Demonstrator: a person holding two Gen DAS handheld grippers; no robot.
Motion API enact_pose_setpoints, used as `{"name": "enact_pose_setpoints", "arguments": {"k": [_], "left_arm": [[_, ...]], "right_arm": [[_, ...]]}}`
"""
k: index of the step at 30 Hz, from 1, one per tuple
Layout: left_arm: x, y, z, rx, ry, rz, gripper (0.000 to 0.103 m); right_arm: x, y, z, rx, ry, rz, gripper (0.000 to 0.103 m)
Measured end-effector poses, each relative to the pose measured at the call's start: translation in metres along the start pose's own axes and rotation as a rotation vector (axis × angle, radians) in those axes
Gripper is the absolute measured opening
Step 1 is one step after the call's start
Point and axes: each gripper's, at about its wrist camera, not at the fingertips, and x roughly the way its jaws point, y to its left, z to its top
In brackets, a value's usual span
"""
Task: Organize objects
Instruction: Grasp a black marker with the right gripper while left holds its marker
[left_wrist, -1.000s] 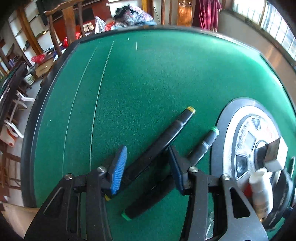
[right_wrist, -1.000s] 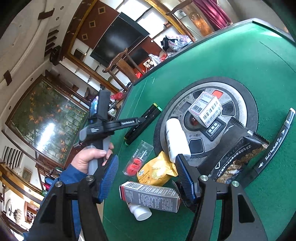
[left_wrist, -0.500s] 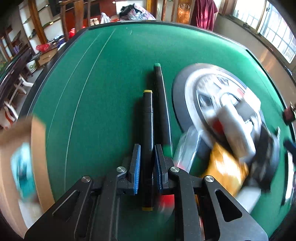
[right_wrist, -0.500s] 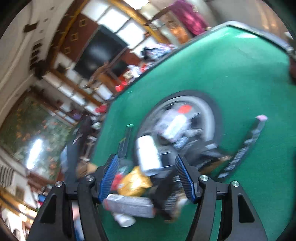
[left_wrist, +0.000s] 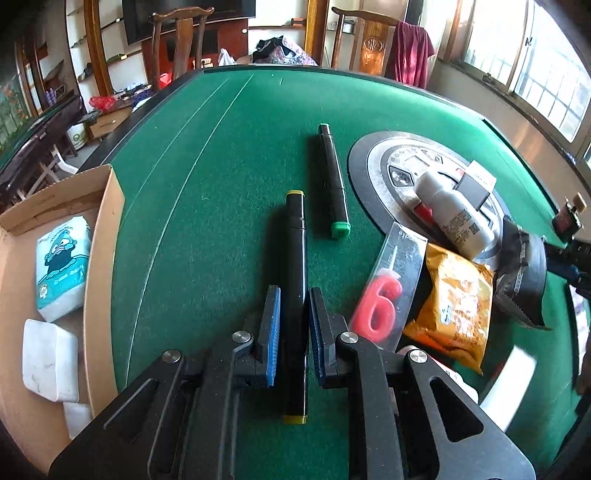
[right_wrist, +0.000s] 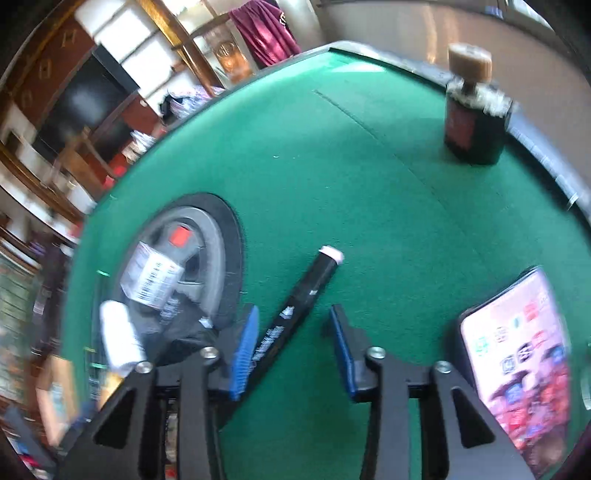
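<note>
A black marker with yellow caps (left_wrist: 295, 258) lies lengthwise on the green felt table (left_wrist: 221, 166), and my left gripper (left_wrist: 293, 295) is shut on it near its middle. A second black marker with green caps (left_wrist: 332, 184) lies just beyond, to the right. In the right wrist view, a black marker with a pink cap (right_wrist: 310, 288) lies slanted between the jaws of my right gripper (right_wrist: 291, 314). Those jaws are closing. The marker runs close by the left pad (right_wrist: 245, 343), and the right pad stands clear of it.
An open cardboard box (left_wrist: 107, 240) with a tissue pack and white blocks sits at the left. Near the round panel (left_wrist: 362, 166) lie a red "6" candle packet (left_wrist: 384, 302), yellow sachet (left_wrist: 458, 302), white bottle (left_wrist: 454, 214) and black pouch (left_wrist: 524, 273). A dark bottle (right_wrist: 472, 122) and phone (right_wrist: 517, 362) lie at the right.
My left gripper closed on the yellow-capped marker and drew back; the box came into view. My right gripper swung right over the pink-capped marker and its jaws narrowed.
</note>
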Motion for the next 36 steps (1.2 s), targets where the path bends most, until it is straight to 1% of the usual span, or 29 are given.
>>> {"name": "enact_pose_setpoints", "arguments": {"k": [2,4,5,6,8,10,11,15,17,18,19,22,24,26,28,31,36], "left_arm": [[-0.002,0.0,-0.001,0.001,-0.002,-0.005,0.014],[-0.004,0.002,-0.001,0.008,-0.006,-0.003,0.014],[-0.006,0.003,-0.002,0.01,-0.007,-0.002,0.014],[-0.006,0.002,-0.003,0.015,-0.009,0.001,0.014],[-0.007,0.003,-0.003,0.013,-0.01,0.0,0.014],[-0.007,0.004,-0.002,0.012,-0.009,-0.004,0.014],[-0.007,0.004,-0.002,0.013,-0.009,-0.006,0.014],[-0.009,0.009,-0.002,0.003,-0.012,-0.023,0.014],[-0.01,0.013,-0.002,-0.019,-0.013,-0.048,0.014],[-0.011,0.015,-0.002,-0.028,-0.018,-0.054,0.014],[-0.014,0.016,-0.001,-0.029,-0.028,-0.046,0.014],[-0.023,0.019,0.002,-0.044,-0.058,-0.065,0.014],[-0.027,0.02,0.002,-0.052,-0.073,-0.074,0.014],[-0.031,0.019,0.003,-0.053,-0.086,-0.092,0.014],[-0.032,0.017,0.003,-0.048,-0.093,-0.081,0.014],[-0.025,0.016,0.001,-0.044,-0.062,-0.074,0.014],[-0.014,0.011,0.002,-0.027,-0.031,-0.062,0.014]], "right_arm": [[0.002,0.007,-0.003,-0.071,-0.016,-0.038,0.035],[0.006,0.017,-0.006,-0.202,-0.036,-0.061,0.03],[0.007,0.02,-0.009,-0.243,-0.045,-0.073,0.019],[0.007,0.019,-0.009,-0.271,-0.046,-0.083,0.014],[0.006,0.01,-0.007,-0.263,-0.039,-0.055,0.013],[0.004,0.002,-0.005,-0.257,-0.056,-0.069,0.013],[0.003,0.004,-0.005,-0.257,-0.064,-0.063,0.013],[-0.004,0.0,-0.005,-0.228,-0.1,0.005,0.013],[-0.01,-0.002,-0.006,-0.223,-0.126,0.03,0.013],[-0.016,0.005,-0.007,-0.216,-0.139,0.04,0.013],[-0.021,0.005,-0.009,-0.21,-0.155,0.055,0.013],[-0.032,0.008,-0.011,-0.203,-0.187,0.101,0.013],[-0.035,0.027,-0.009,-0.221,-0.199,0.137,0.013],[-0.038,0.036,-0.012,-0.245,-0.199,0.164,0.013],[-0.041,0.048,-0.014,-0.268,-0.189,0.192,0.013],[-0.039,0.061,-0.021,-0.304,-0.148,0.236,0.013],[-0.038,0.081,-0.031,-0.35,-0.127,0.251,0.013]]}}
